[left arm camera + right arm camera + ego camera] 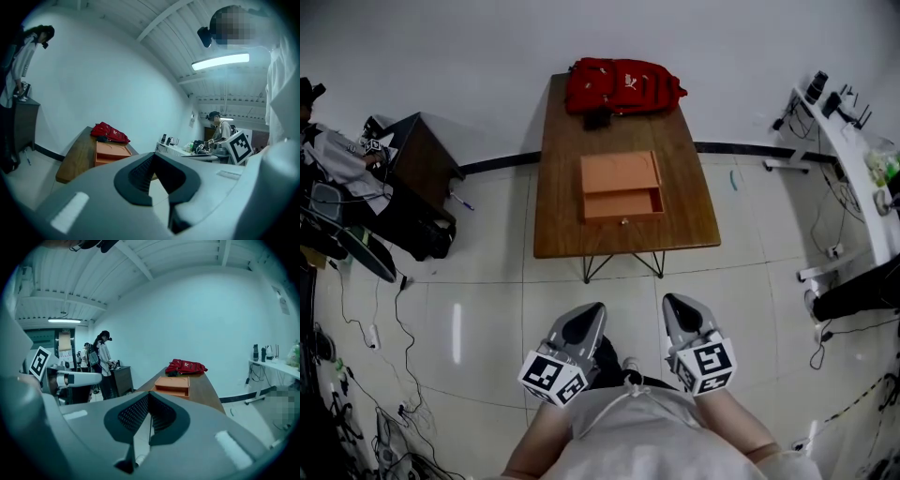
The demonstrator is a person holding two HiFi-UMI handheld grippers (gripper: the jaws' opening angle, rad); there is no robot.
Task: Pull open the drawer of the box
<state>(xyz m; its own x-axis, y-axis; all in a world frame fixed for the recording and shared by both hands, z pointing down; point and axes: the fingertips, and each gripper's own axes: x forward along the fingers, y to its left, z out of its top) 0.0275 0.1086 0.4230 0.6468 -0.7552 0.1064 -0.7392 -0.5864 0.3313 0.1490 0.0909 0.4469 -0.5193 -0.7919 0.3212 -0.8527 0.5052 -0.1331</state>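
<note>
Left gripper point(596, 308), right gripper point(669, 301), fingers pressed together, tiled floor point(487, 309), wooden table point(562, 187), orange box point(619, 173), white wall point(441, 47)

**What things are made of**

The table point(562, 216) is brown wood, its thin legs point(598, 266) dark metal. The box point(619, 173) is dull orange — no shine. The bag point(623, 86) is red cloth. The floor tiles point(469, 319) are shiny. The left gripper point(596, 308) and right gripper point(671, 301) are smooth grey plastic.

1 table point(562, 187); 1 orange box point(619, 172), 1 drawer point(623, 203); 1 red backpack point(623, 86); 2 claws: L claw point(594, 307), R claw point(671, 301).
</note>
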